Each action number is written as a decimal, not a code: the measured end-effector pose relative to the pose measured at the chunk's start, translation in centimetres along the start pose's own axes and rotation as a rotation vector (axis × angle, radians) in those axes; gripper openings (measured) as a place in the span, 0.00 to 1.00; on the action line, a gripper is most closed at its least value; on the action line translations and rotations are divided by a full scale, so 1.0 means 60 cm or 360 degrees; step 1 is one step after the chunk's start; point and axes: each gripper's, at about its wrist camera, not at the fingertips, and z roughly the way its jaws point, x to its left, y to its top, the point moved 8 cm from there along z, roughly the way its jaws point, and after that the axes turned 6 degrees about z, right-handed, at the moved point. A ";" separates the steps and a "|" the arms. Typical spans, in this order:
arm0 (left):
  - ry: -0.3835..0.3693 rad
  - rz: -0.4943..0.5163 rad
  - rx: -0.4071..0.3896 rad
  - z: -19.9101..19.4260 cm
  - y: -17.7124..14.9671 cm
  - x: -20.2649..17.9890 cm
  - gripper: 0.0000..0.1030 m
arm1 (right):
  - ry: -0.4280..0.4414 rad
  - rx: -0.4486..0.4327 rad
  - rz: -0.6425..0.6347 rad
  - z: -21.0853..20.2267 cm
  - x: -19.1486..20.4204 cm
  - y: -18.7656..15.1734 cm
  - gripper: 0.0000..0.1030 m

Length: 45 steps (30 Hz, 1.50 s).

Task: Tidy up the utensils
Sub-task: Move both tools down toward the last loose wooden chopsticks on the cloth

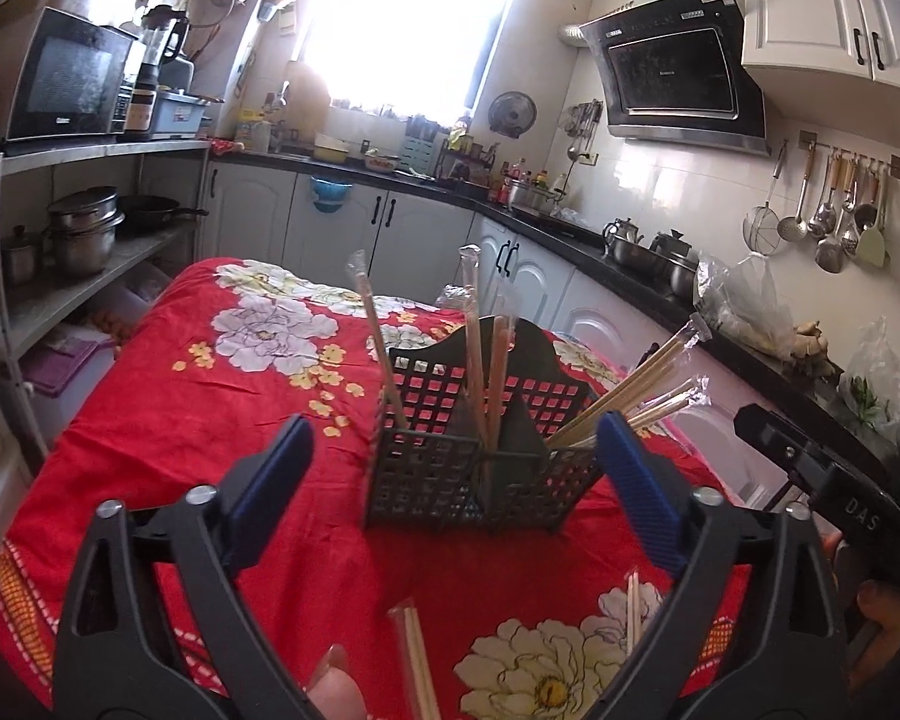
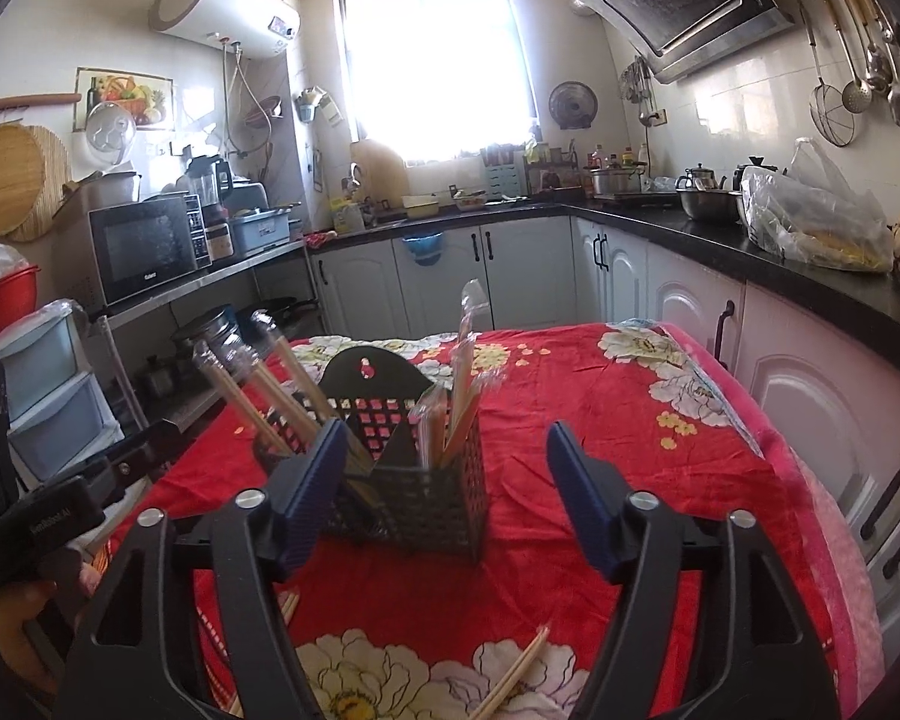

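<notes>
The black plastic caddy (image 1: 480, 450) stood upright on the surface (image 1: 210, 396), which was covered in a red cloth printed with white and yellow flowers. The caddy had grid-pattern walls, a taller arched back panel with a hanging hole, and solid dividers splitting it into compartments. Wrapped chopsticks (image 1: 630, 387), pale wood in clear plastic sleeves, filled it: one pair stood tilted in the compartment on the caddy's left in the left wrist view, a few stood nearly upright in the middle, and a bundle leaned far out over the caddy's right side.

Your left hand-held gripper (image 1: 456, 480) hung just in front of the caddy with its blue-padded jaws spread wide and nothing between them. Your right hand-held gripper (image 2: 447, 498) also stood wide and empty, its left pad close to the caddy's front corner; whether it touched, the pictures did not show.

More loose chopsticks (image 1: 417, 660) lay flat on the cloth on the near side of the caddy, one wrapped pair below your left hand-held gripper and a bare pair (image 2: 516, 675) beneath your right one.
</notes>
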 end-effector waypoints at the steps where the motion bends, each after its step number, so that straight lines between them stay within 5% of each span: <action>1: 0.0006 0.0000 0.0000 -0.005 -0.002 0.003 0.89 | 0.0007 0.0001 0.0003 -0.004 0.002 -0.004 0.69; 27: 0.0164 -0.0105 0.0162 -0.084 -0.094 0.114 0.90 | 0.0114 0.0272 -0.0150 0.003 0.099 -0.115 0.79; 45: 0.0115 -0.0107 0.0415 -0.018 -0.166 0.097 0.90 | -0.0018 0.0548 -0.0043 0.051 0.029 -0.194 0.82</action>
